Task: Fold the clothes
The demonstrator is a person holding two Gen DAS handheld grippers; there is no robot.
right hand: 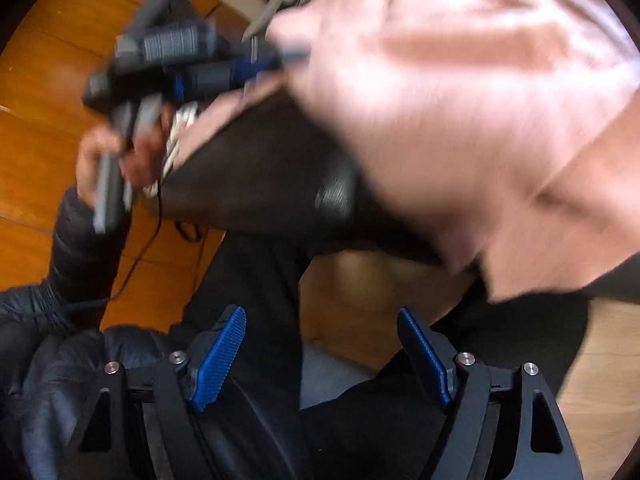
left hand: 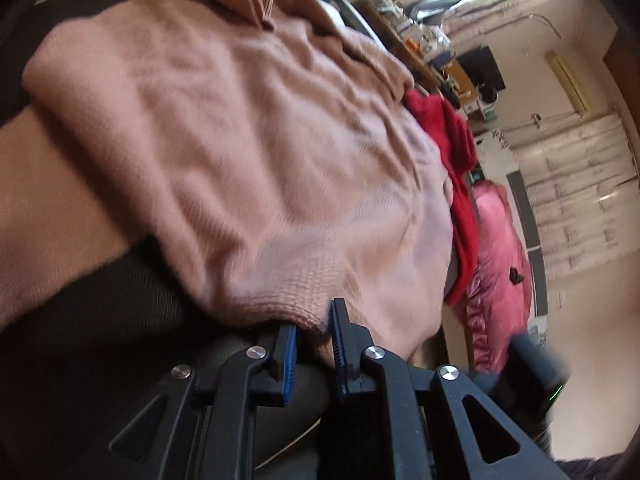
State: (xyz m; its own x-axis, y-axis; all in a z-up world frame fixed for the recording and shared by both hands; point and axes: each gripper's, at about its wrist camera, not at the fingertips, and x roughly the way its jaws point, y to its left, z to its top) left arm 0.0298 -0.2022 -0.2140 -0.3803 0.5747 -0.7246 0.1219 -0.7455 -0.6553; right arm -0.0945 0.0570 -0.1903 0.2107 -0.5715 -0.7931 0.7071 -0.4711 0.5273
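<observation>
The left tool [left hand: 313, 330] pinches the ribbed hem of the pink sweater [left hand: 240, 152], which lies spread over a dark surface with a red garment [left hand: 452, 140] beyond it, while the right tool [right hand: 320, 354], jaws spread and empty, hangs short of the sweater's edge.

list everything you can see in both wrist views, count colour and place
sweater: one, dusty pink knit, draped over a dark seat, hem between the left fingers
red garment: one, red, beyond the sweater
pink garment: one, glossy pink, beside the red one
dark seat: one, black, under the sweater
floor: wooden, orange-brown, below
shelf: one, wooden, cluttered, by the far wall
left gripper: one, black with blue pads, closed on the sweater hem
right gripper: one, fingers apart, nothing between
hand: one, holding the left gripper, black puffy sleeve
</observation>
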